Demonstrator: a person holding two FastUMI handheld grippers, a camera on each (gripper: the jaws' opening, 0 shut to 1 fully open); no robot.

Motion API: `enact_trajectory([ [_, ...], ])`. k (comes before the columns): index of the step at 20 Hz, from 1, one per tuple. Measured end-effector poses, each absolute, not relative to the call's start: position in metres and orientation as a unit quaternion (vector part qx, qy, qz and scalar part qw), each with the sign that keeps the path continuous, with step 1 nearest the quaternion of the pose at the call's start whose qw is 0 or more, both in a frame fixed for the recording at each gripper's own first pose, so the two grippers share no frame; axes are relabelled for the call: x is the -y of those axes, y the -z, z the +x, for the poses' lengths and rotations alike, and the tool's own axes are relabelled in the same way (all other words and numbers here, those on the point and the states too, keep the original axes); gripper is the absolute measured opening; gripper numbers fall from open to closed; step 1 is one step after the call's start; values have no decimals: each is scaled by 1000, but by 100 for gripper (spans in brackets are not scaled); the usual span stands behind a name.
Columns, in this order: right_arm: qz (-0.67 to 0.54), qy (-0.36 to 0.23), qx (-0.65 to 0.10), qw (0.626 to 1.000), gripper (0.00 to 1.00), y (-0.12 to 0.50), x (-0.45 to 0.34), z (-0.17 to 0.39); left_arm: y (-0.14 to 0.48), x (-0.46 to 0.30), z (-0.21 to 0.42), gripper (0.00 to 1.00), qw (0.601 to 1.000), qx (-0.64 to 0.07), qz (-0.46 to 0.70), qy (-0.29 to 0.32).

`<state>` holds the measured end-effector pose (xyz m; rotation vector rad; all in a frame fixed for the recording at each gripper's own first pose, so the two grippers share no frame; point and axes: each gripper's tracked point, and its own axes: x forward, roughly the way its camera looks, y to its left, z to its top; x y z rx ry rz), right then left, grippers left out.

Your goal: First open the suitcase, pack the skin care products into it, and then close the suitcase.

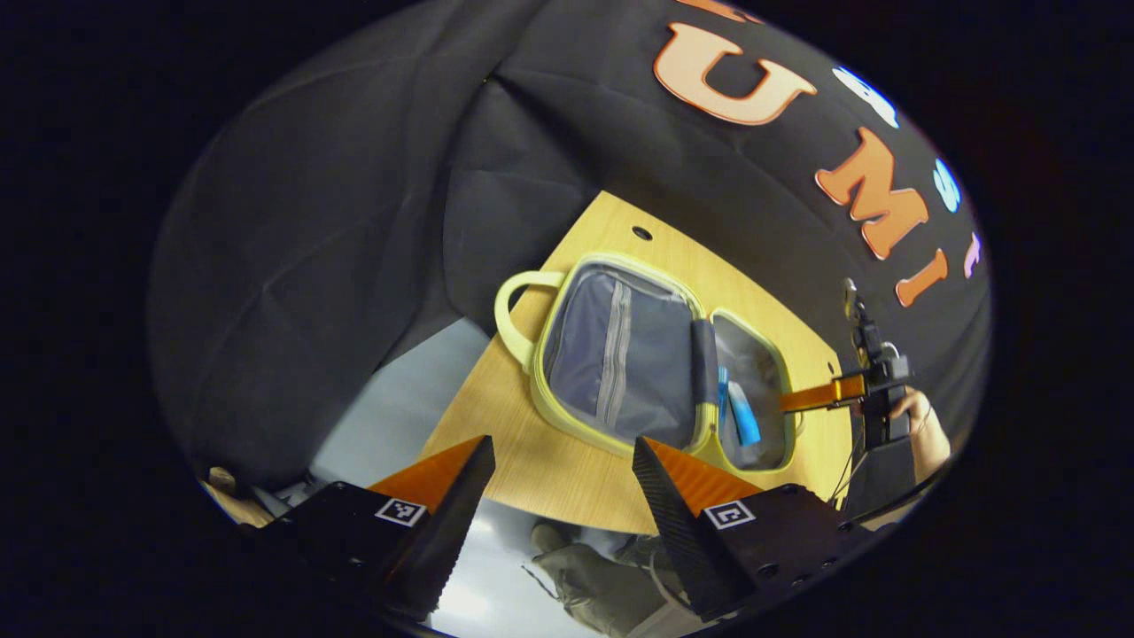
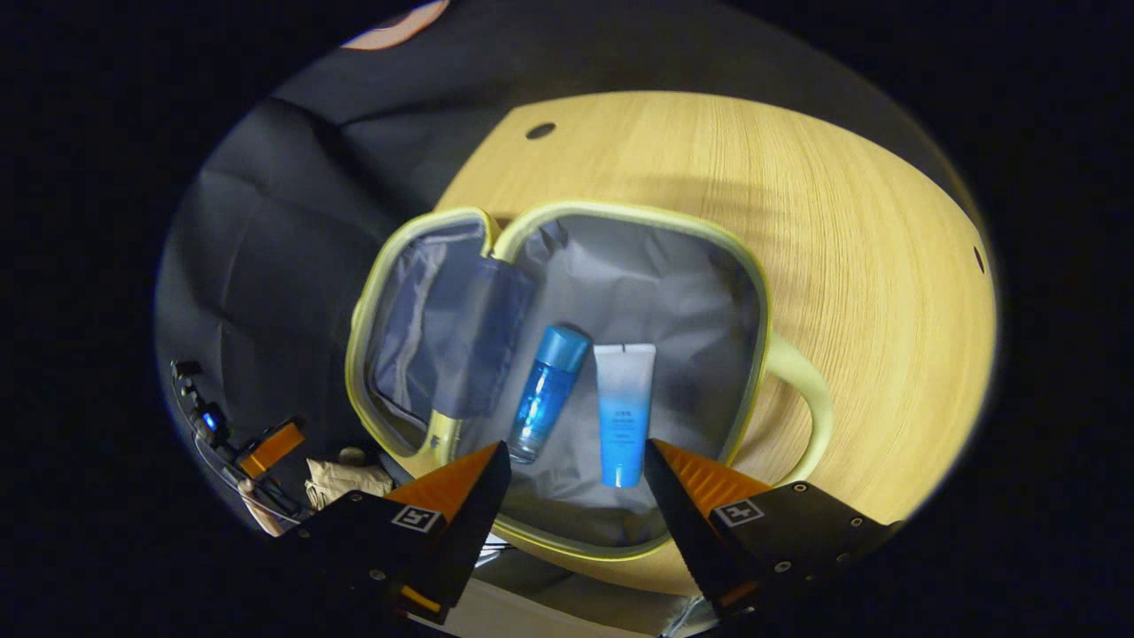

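Suitcase (image 2: 567, 266): small, yellow-green rim, grey lining. I see it lying open flat on the wooden table (image 2: 842, 266), both halves side by side, joined at a hinge. A loop handle (image 2: 802, 399) sticks out from the deeper half's outer edge.

Blue bottle (image 2: 545, 394): inside the suitcase's deeper half, on its side, cap pointing to the suitcase's far rim, lying just by the hinge.

White-and-blue tube (image 2: 623, 415): inside the same half, just beside the bottle on the handle side, roughly parallel to it, apart from it by a thin strip of lining. In the left gripper view both show as blue shapes in the far half (image 1: 742, 416), too small for me to separate cleanly.

Lid half (image 2: 425, 337): holds a zipped mesh pocket and a dark flap across the hinge.

Right gripper (image 2: 576, 478): fingers spread wide, gripping nothing, hovering above the suitcase's near rim, the tube's lower end between the tips. From the left gripper view I see it (image 1: 811, 396) at the suitcase's far edge, with a hand (image 1: 921, 425) holding it.

Left gripper (image 1: 563, 474): fingers spread wide, gripping nothing, off the table's near edge, well apart from the suitcase.

Table: round hole (image 2: 539, 130) beyond the suitcase's far rim. Black cloth wall (image 1: 354, 177) behind.
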<state>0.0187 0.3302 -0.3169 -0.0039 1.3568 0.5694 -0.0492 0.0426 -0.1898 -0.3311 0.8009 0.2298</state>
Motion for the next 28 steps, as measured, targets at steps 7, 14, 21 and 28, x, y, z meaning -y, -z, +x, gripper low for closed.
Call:
enact_trajectory([
  [7,0,-267,-484,833,96,259,-313,39,199,-100,26,98,898,-332,-261,-125],
  [14,38,-232,-444,865,96,217,-279,40,267,-148,76,98,865,-351,-329,-143],
  [21,48,-193,-440,876,96,208,-246,41,297,-135,109,88,840,-360,-392,-106],
  [28,60,-170,-411,894,96,195,-222,54,291,-139,103,8,853,-392,-302,-168],
])
